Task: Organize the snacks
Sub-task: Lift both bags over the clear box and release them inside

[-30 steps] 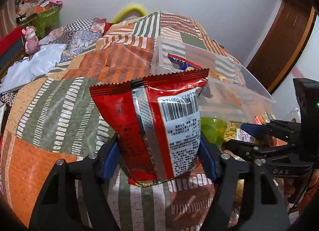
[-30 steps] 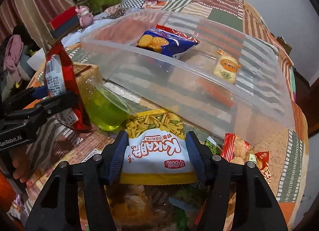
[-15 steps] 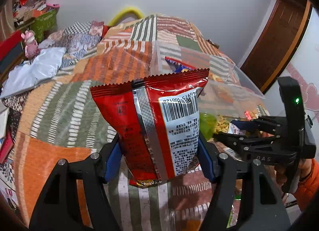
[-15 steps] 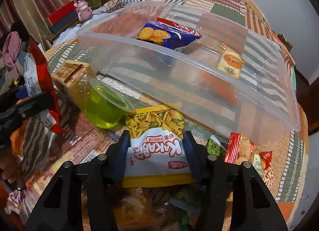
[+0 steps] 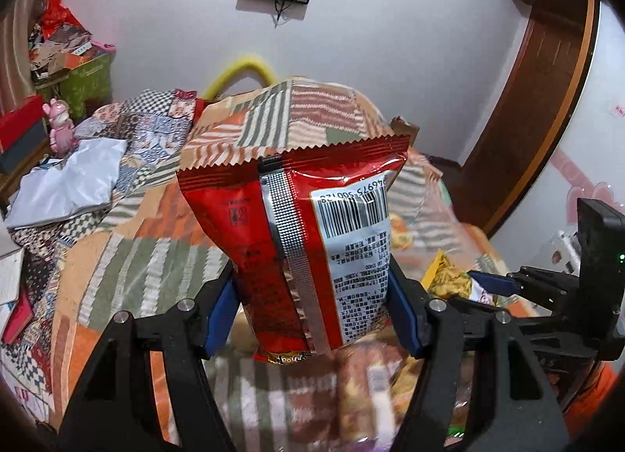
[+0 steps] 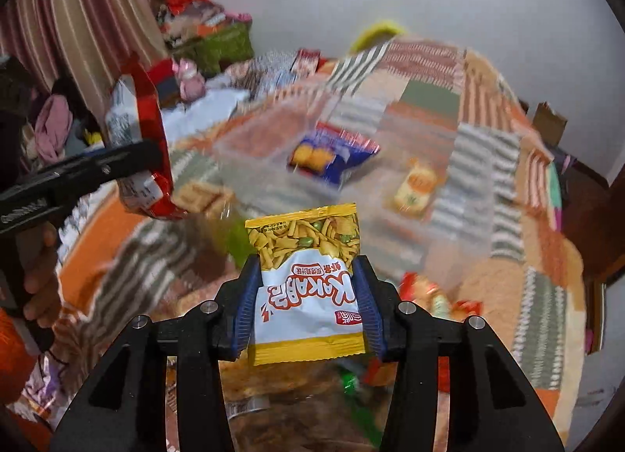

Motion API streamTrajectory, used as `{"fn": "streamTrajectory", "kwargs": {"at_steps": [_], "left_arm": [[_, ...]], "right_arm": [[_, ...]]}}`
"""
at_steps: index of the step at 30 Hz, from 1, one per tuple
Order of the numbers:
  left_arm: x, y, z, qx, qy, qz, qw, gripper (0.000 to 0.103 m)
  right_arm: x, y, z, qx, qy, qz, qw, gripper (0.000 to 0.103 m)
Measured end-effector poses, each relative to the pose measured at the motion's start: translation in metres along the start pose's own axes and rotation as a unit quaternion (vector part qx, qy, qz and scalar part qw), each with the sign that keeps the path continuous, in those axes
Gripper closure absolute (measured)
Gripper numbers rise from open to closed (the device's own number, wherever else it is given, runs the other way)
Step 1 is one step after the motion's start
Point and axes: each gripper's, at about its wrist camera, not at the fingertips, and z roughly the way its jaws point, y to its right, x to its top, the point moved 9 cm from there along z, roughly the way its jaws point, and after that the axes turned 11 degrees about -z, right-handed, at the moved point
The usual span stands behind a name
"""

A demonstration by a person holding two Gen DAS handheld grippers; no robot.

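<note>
My left gripper (image 5: 312, 311) is shut on a red snack bag (image 5: 297, 241), barcode side facing me, held up above the bed. My right gripper (image 6: 306, 303) is shut on a yellow and white snack packet (image 6: 308, 280), lifted off the bed. The left gripper and red bag also show in the right wrist view (image 6: 136, 147) at left. The right gripper shows in the left wrist view (image 5: 492, 284) at right. A clear plastic bin (image 6: 273, 131) lies beyond, blurred, holding a blue snack bag (image 6: 332, 155) and a small yellow packet (image 6: 416, 186).
Loose snacks lie on the patchwork quilt (image 6: 429, 73) below my right gripper, among them a red packet (image 6: 429, 288) and a green cup (image 6: 234, 237). A white bag (image 5: 70, 182), a pink toy (image 5: 60, 127) and boxes sit at left. A wooden door (image 5: 539, 100) stands at right.
Both grippers rose with their bags, so more wall shows now. The yellow packet left the pile. The bin sits lower and blurred in both views.
</note>
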Motion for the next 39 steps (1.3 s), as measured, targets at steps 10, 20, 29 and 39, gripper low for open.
{"fn": "streamTrajectory", "kwargs": {"at_steps": [10,20,29,39], "left_arm": [[0.035,0.023,0.039,0.001,0.002,0.043,0.9991,0.036],[0.042,0.02,0.087,0.01,-0.023,0.06,0.9979,0.036],[0.027,0.027,0.118,0.019,-0.051,0.075,0.9957,0.036],[0.018,0.027,0.121,0.018,-0.078,0.062,0.9948,0.036]], "right_arm": [[0.033,0.052,0.007,-0.038,0.026,0.008,0.999,0.06],[0.024,0.07,0.048,-0.044,-0.007,-0.004,0.999,0.06],[0.019,0.081,0.057,-0.039,-0.011,0.014,0.999,0.059],[0.017,0.081,0.051,-0.045,-0.014,0.018,0.999,0.054]]}}
